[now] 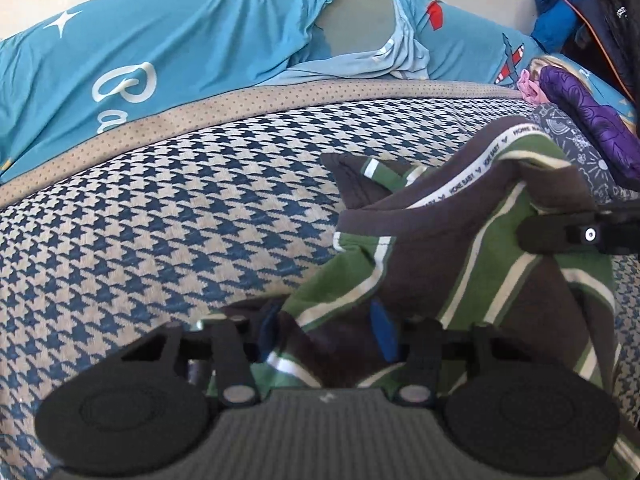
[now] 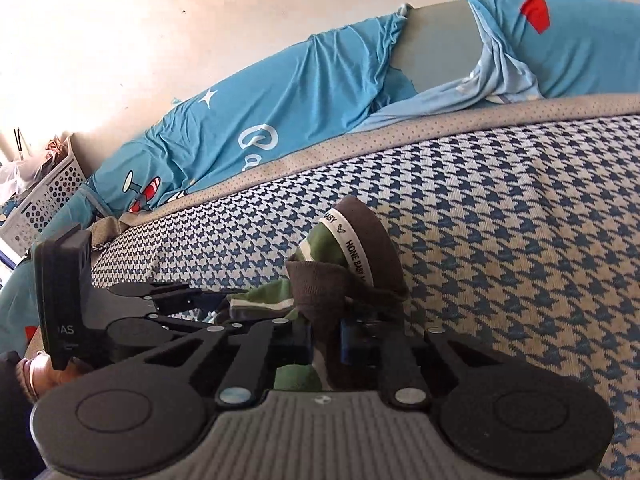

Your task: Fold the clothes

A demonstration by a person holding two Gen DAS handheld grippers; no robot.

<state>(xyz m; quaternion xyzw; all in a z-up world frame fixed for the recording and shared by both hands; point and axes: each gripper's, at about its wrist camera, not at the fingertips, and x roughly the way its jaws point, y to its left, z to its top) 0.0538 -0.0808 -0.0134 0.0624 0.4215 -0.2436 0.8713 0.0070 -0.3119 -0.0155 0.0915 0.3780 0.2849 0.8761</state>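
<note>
Now my left gripper (image 1: 326, 340) pinches the striped garment (image 1: 460, 248) over the houndstooth cover (image 1: 180, 200); my right gripper (image 2: 326, 340) is clamped on its brown waistband (image 2: 360, 264).

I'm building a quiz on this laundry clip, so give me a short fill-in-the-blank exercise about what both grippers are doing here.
1. Both grippers are shut on the same ____ garment.
2. The white band sewn inside the garment's neck reads HOME ____.
3. The garment lies on a cover with a blue and beige ____ pattern.
4. The left gripper and the right gripper both have ____ pads.

Missing words: striped; BABY; houndstooth; blue
</note>
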